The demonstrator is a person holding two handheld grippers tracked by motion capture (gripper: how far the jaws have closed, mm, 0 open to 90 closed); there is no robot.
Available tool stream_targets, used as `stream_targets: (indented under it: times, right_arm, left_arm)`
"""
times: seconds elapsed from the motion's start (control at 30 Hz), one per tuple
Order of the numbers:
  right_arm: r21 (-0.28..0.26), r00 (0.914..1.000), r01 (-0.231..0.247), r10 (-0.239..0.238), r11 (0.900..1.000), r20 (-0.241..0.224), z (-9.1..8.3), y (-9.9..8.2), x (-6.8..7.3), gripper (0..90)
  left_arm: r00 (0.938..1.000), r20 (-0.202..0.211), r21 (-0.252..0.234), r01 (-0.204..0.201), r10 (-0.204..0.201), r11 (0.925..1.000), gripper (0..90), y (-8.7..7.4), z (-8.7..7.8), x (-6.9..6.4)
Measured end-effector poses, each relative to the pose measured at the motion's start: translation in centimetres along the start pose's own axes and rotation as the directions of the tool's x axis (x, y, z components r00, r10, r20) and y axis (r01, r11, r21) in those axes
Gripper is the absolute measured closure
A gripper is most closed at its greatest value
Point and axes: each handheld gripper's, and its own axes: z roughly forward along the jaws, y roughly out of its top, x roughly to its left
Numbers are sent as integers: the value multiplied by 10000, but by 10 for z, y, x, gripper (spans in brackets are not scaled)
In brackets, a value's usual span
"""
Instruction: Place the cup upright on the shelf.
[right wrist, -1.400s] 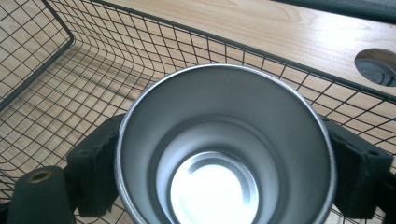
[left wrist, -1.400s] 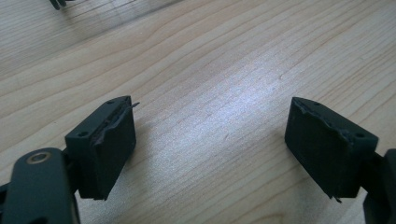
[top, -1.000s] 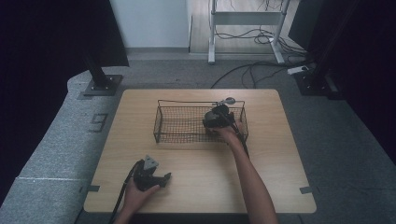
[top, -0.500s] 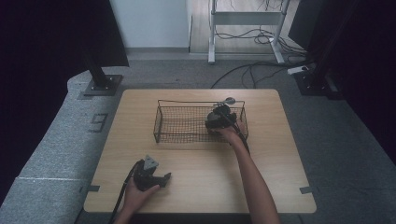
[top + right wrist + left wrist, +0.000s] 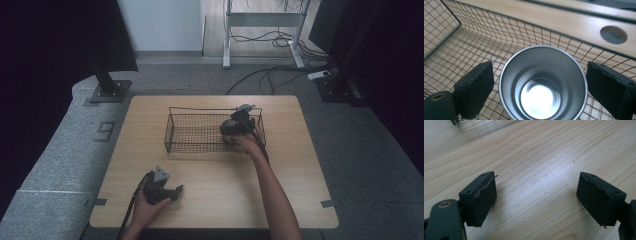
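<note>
My bench (image 5: pixel 210 200) is the biggest thing here, a pale wooden top, and the wire basket (image 5: pixel 200 132) stands on its middle, toward the far edge. I take that basket as my landmark.

Inside the basket, at its right end, stands a steel cup (image 5: pixel 543 82), upright with its mouth open to my right gripper view, the shiny bottom plainly seen. From the high view the cup is hidden under my hand, so I judge its place mainly from the gripper view.

My right tool (image 5: pixel 235 126) is down in the basket's right end. Its jaws stand spread on either side of the cup, one pad (image 5: pixel 475 88) just left of the rim and the other just right; I think neither pad touches the metal, though the gaps are narrow.

My left tool (image 5: pixel 161 189) rests well in front of the basket, near its left end and close to the bench's near edge. Its jaws are wide apart with only bare wood between them.

Beyond the basket, a round hole (image 5: pixel 613 34) is cut in the bench.
</note>
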Motion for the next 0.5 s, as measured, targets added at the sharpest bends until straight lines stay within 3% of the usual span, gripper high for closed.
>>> stream_targets:
  times: [0.5]
  right_arm:
    - [-1480, 9994, 170, -210, 9888, -259, -41, 0, 0, 97]
  left_arm:
    - [10000, -3, 17, -10, 10, 10000, 164, 0, 0, 0]
